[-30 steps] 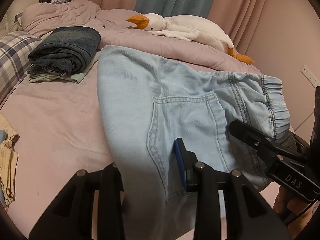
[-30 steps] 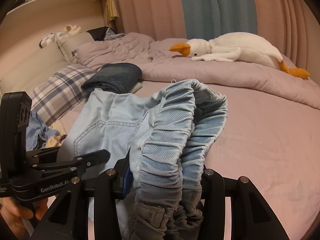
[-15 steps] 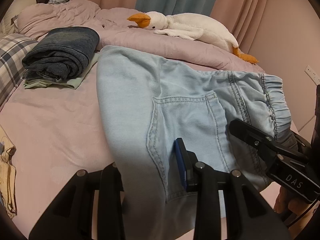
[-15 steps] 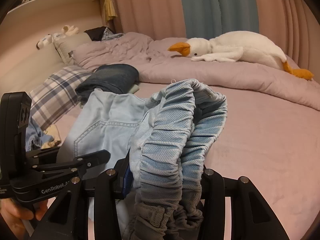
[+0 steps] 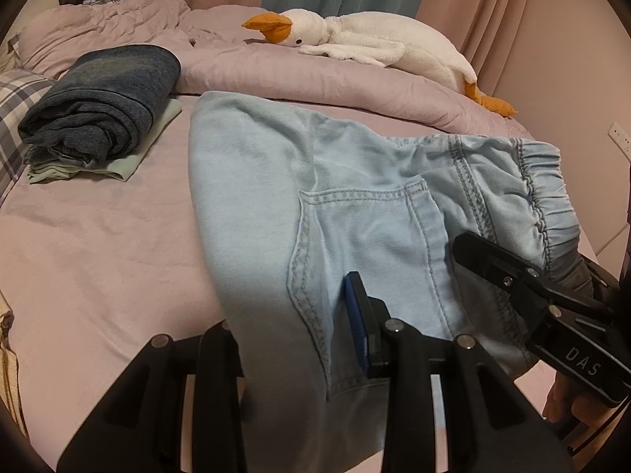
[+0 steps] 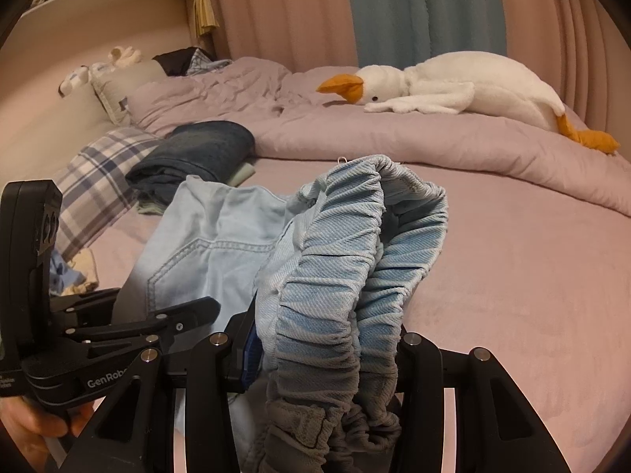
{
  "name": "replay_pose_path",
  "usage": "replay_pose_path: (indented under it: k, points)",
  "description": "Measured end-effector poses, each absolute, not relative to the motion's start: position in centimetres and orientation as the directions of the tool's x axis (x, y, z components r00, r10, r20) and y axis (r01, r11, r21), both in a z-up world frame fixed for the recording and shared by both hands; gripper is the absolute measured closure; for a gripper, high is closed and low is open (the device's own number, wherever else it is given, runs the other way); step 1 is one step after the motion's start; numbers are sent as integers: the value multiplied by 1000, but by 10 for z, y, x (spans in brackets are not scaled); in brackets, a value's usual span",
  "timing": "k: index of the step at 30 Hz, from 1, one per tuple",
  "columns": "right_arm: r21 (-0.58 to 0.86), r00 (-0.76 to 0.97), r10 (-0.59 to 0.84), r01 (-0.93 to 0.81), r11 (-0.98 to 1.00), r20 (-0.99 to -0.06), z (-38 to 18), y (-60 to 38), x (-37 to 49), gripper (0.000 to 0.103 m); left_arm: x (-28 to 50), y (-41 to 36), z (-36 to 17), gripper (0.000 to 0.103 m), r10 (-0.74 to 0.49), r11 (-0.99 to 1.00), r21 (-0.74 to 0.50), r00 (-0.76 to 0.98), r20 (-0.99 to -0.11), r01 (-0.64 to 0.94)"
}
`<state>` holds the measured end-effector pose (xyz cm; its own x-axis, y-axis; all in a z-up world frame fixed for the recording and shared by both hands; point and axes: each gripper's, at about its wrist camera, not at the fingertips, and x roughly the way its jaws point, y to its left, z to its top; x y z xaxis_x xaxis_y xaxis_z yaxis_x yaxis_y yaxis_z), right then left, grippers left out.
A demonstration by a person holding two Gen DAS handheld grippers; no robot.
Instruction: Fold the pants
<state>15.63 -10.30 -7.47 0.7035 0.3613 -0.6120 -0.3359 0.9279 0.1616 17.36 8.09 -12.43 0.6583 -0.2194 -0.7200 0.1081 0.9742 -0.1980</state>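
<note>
Light blue denim pants [image 5: 355,197] lie folded over on the pink bed, back pocket up, elastic waistband [image 5: 544,193] to the right. My left gripper [image 5: 299,339] is shut on the pants' near fold by the pocket. My right gripper [image 6: 319,347] is shut on the bunched elastic waistband [image 6: 355,252] and holds it up off the bed. The right gripper also shows in the left wrist view [image 5: 552,307], and the left gripper shows in the right wrist view [image 6: 130,331].
A folded stack of dark jeans on a pale green garment [image 5: 102,110] sits at the left. A white plush goose [image 5: 366,47] lies on the rolled duvet behind. A plaid pillow [image 6: 98,177] and loose clothes [image 6: 75,272] lie far left.
Both views have shifted slightly: the dark jeans stack and goose sit a little further right and lower in frame. Both grips on the pants are unchanged.
</note>
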Motion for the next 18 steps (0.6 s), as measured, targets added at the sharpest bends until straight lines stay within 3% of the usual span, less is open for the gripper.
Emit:
replay_pose_path:
  k: [18]
  points:
    - [171,685,335,-297,939,-647,-91,-107,174,56,205,67,-145,70,-223,974,-198,617,-755,109]
